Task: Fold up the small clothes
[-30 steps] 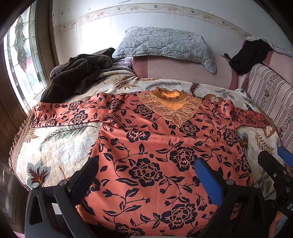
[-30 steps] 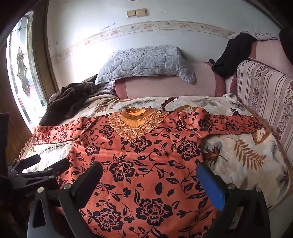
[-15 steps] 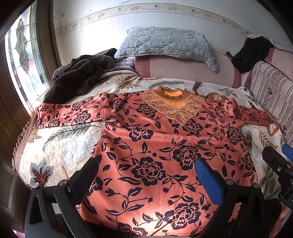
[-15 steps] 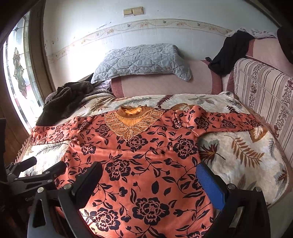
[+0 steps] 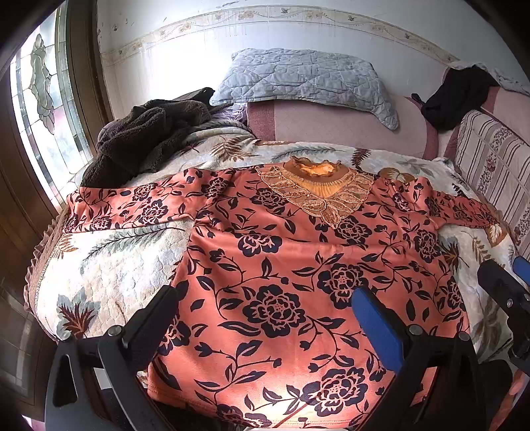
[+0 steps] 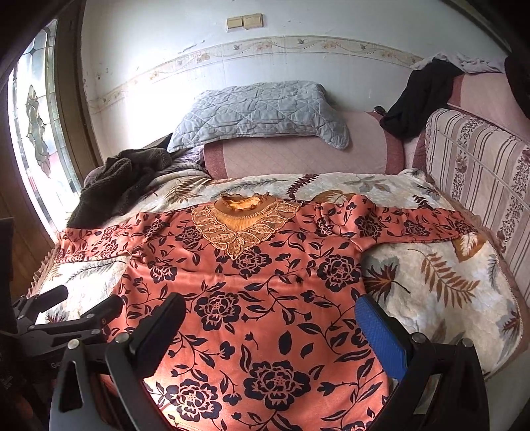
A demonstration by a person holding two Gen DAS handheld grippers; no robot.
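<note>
A coral-orange floral long-sleeved top lies flat, sleeves spread, on the leaf-patterned cream bedspread. Only the right wrist view shows the beige wall switch plates. The left gripper and right gripper hover over the hem, jaws spread, holding nothing.

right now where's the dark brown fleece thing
The brown fleece garment lies bunched at the bed's far left corner in both wrist views, beside the window and just beyond the floral top's left sleeve.
</note>
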